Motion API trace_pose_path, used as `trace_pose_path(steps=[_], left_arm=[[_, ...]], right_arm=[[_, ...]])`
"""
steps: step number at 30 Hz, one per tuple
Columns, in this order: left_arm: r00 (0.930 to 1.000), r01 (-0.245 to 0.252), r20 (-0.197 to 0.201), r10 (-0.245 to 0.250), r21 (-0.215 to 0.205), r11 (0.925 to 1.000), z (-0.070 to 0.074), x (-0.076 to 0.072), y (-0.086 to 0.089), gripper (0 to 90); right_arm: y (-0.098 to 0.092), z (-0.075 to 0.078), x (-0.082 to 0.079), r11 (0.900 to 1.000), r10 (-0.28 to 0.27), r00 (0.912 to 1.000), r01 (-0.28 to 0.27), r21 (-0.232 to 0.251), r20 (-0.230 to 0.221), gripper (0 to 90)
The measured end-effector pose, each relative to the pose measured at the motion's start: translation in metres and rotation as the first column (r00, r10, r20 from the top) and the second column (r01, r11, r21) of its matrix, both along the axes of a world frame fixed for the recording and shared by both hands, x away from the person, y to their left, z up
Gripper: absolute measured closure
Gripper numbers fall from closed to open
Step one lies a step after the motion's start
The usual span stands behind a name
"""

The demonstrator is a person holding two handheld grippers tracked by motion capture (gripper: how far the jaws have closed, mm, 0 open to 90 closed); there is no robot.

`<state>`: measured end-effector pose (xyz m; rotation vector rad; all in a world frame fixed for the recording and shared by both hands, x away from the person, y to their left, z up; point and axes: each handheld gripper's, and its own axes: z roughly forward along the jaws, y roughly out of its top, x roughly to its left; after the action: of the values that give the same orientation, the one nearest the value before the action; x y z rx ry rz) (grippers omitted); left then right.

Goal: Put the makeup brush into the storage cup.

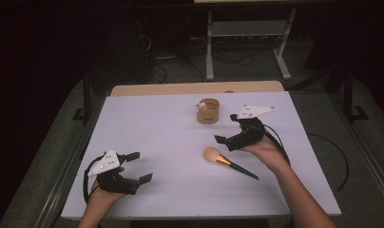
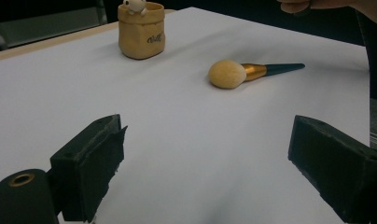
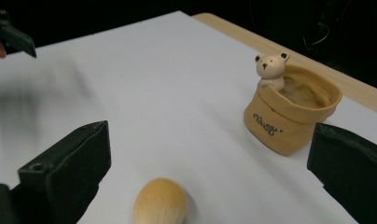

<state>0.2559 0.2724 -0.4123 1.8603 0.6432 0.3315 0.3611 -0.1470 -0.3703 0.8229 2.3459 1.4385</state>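
Note:
A makeup brush (image 1: pixel 228 162) with a fluffy tan head, gold collar and dark handle lies on the white table (image 1: pixel 157 128), right of centre. Behind it stands a tan sack-shaped cup (image 1: pixel 208 111) with a small bear figure on its rim. My right gripper (image 1: pixel 227 128) hovers open just right of the brush head, between brush and cup. In the right gripper view the brush head (image 3: pixel 160 203) lies low between the wide jaws and the cup (image 3: pixel 291 112) is ahead on the right. My left gripper (image 1: pixel 139 166) stands open at the front left, far from the brush (image 2: pixel 252 72) and cup (image 2: pixel 141 30).
A wooden tabletop strip (image 1: pixel 195 88) shows beyond the white surface's far edge. Farther back on the dark floor are a metal frame (image 1: pixel 247 42) and loose cables (image 1: pixel 171 66). A black cable (image 1: pixel 332 161) loops off the table's right side.

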Motion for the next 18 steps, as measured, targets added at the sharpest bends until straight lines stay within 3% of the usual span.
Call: trace_pose_path(steps=[10, 18], left_arm=[[1.0, -0.002, 0.002, 0.002, -0.004, 1.0, -0.0002, 0.0003, -0.0004, 10.1], [1.0, -0.004, 0.009, 0.004, -0.005, 1.0, 0.0017, 0.0003, 0.0007, 10.1]], right_arm=[[0.0016, -0.0005, -0.0012, 0.998, 0.009, 0.9984, -0.013, -0.069, -0.055, 0.0], [0.004, -0.0028, -0.0015, 0.989, 0.031, 0.9936, -0.046, -0.143, -0.109, 0.0]])
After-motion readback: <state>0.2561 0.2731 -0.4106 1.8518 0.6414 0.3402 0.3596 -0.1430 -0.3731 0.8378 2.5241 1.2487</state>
